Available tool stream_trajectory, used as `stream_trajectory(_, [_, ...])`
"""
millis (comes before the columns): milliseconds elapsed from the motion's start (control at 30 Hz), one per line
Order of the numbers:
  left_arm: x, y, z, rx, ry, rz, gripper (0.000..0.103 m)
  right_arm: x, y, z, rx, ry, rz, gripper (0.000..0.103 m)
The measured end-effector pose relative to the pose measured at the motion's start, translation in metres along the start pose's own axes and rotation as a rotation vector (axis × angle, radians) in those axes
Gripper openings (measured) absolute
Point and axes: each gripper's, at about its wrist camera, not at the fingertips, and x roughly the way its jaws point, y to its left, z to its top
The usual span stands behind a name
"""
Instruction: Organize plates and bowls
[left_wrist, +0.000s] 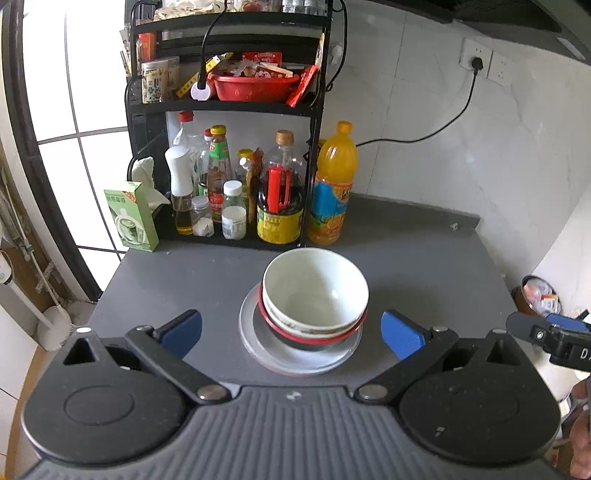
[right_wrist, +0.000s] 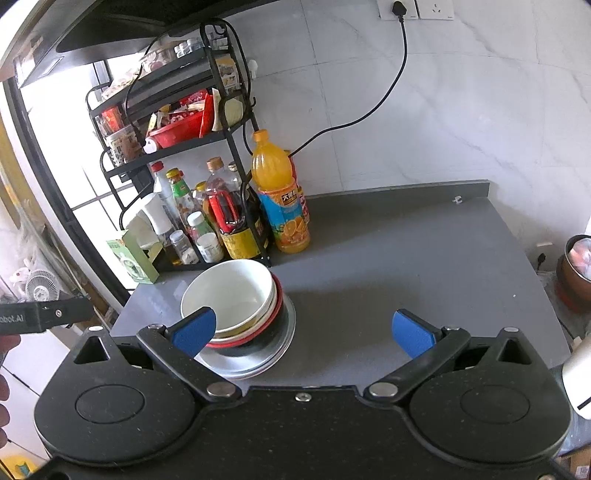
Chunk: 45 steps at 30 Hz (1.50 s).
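On the grey bench (left_wrist: 406, 258), near its middle and in front of a black rack (left_wrist: 221, 107) full of bottles, one neat pile of dishes was seen. A white bowl (left_wrist: 314, 291) was set on top, and it looked clean and empty inside. Under it a second pale bowl could be made out, and under that a bowl with a red rim (left_wrist: 314, 334) and a dark body. All of these were stacked on a flat grey plate (left_wrist: 295, 360) at the very bottom, which was wider than the bowls. The pile was tipped a tiny bit but looked steady. An orange drink bottle (left_wrist: 334, 192) was stood just behind the pile, beside the rack. The left gripper (left_wrist: 291, 332) was held in front of the pile with its blue jaws spread wide, and nothing was held between them. The right gripper (right_wrist: 303, 332) was held off to the side of the pile, its jaws also spread wide and empty, though one blue pad was seen in front of the white bowl in the right wrist view. No other plates or bowls were seen loose on the bench. So the stacking was judged to be done, or very nearly done. Maybe only moving the pile somewhere was left, but that could not be told.
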Motion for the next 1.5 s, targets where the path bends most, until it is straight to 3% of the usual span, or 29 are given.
stream_trajectory(200, [-0.009, 0.001, -0.012, 0.017, 0.013, -0.006, 0.102, -0.012, 0.014, -0.012, -0.023, 0.0, -0.036, 0.103])
stream_trajectory(367, [-0.017, -0.006, -0.025, 0.069, 0.019, 0.039, 0.102, -0.018, 0.015, -0.021, -0.015, 0.021, -0.037, 0.103])
stream_trajectory(800, [-0.027, -0.007, -0.053, 0.052, 0.064, 0.04, 0.102, -0.031, 0.022, -0.04, 0.004, 0.051, -0.055, 0.103])
stream_trajectory(1500, [-0.026, -0.011, -0.056, 0.047, 0.056, 0.039, 0.102, -0.031, 0.032, -0.04, 0.002, 0.046, -0.082, 0.103])
